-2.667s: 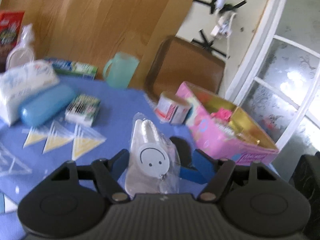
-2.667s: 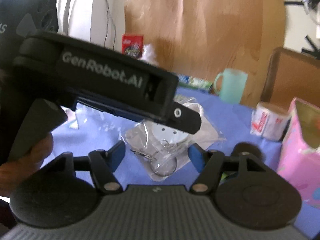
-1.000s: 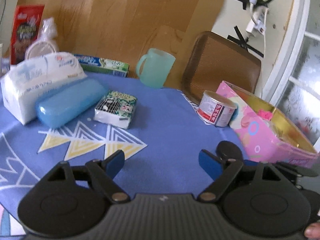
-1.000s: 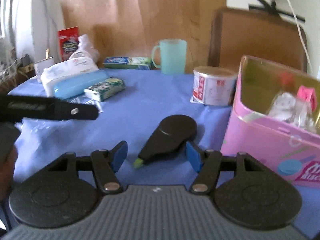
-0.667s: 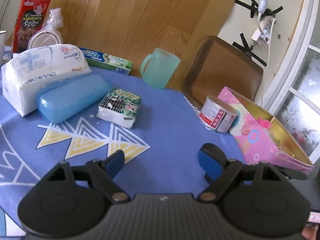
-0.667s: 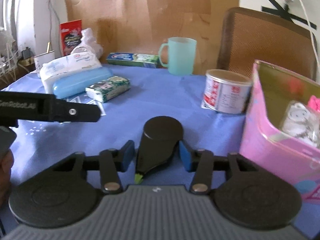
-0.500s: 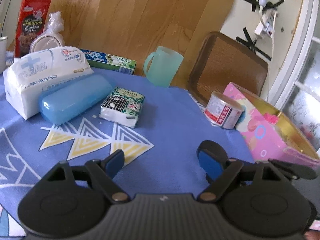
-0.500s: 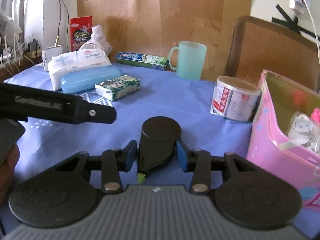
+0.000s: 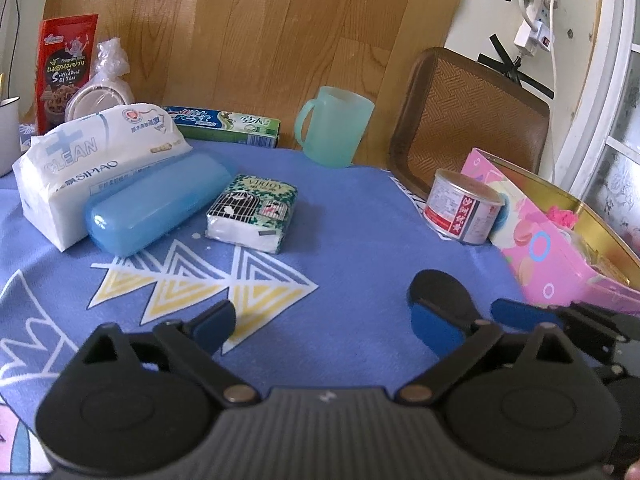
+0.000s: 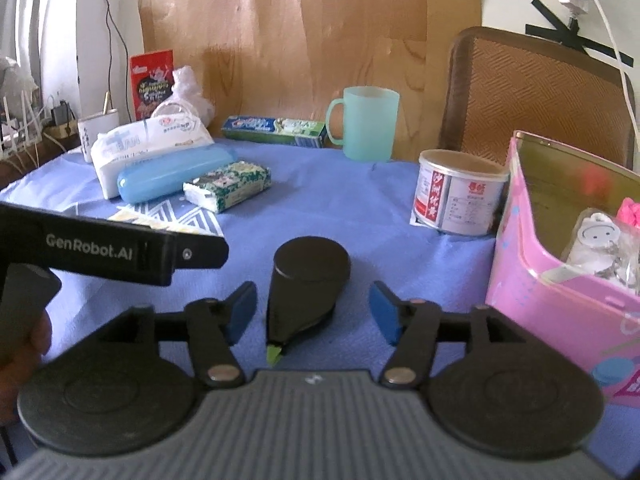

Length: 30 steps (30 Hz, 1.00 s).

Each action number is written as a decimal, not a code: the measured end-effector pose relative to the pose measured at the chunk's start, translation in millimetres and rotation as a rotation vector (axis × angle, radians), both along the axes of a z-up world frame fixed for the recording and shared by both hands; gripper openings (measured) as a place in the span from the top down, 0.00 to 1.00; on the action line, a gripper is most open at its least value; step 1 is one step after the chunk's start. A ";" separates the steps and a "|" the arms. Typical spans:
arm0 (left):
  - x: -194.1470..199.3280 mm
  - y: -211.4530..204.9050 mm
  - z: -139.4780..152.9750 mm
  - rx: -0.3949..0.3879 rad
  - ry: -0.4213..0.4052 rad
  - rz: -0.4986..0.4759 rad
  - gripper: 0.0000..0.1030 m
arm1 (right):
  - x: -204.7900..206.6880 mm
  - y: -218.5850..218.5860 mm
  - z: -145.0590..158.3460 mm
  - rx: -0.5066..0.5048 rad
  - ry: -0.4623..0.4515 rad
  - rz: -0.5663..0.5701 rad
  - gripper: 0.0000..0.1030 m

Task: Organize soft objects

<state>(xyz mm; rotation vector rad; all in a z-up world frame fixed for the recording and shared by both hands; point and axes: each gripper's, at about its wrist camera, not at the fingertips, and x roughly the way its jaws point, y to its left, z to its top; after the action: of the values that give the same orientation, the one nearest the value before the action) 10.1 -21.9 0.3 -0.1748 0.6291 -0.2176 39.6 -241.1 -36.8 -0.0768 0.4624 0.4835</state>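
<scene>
A black teardrop-shaped object with a green tip (image 10: 305,284) lies on the blue tablecloth between the open fingers of my right gripper (image 10: 313,314); the fingers stand apart from it. It also shows in the left wrist view (image 9: 442,295). My left gripper (image 9: 323,326) is open and empty above the cloth. A small green tissue pack (image 9: 253,212), a large white tissue pack (image 9: 96,160) and a blue case (image 9: 158,207) lie at the left. The pink box (image 10: 560,272) at the right holds a bagged smiley keychain (image 10: 600,240).
A red-and-white tin (image 10: 460,192), a green mug (image 10: 366,128) and a toothpaste box (image 10: 274,130) stand further back. A brown chair back (image 10: 536,92) is behind the table. The left gripper's body (image 10: 108,250) reaches in from the left.
My right gripper closed towards the black object, then opened wide again. My left gripper let go of the bagged keychain, which now lies in the pink box, and drew back.
</scene>
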 end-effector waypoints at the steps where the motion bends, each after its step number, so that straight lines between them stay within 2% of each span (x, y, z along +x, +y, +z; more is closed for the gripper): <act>1: 0.2 0.3 0.1 -0.001 0.001 0.000 0.02 | -1.1 -0.8 0.5 0.005 -0.007 -0.004 0.27; 4: 0.3 1.1 0.2 -0.004 0.003 0.005 0.00 | -4.1 -1.7 1.5 0.011 -0.026 -0.011 0.22; 15: 0.1 2.2 0.0 -0.009 0.003 0.004 0.00 | -6.0 -3.7 2.6 0.021 -0.047 -0.045 0.14; 24: 1.6 10.0 -0.2 -0.057 -0.001 -0.006 0.00 | -5.2 -2.2 2.2 0.015 -0.041 -0.033 0.14; 30: 1.2 6.0 -0.8 -0.031 -0.004 -0.005 0.00 | -4.2 -3.2 1.8 0.019 -0.036 -0.030 0.14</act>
<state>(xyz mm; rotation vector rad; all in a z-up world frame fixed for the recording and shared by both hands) 11.4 -15.9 -0.5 -0.2028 0.6227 -0.2321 35.4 -244.2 -34.9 -0.0597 0.4233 0.4569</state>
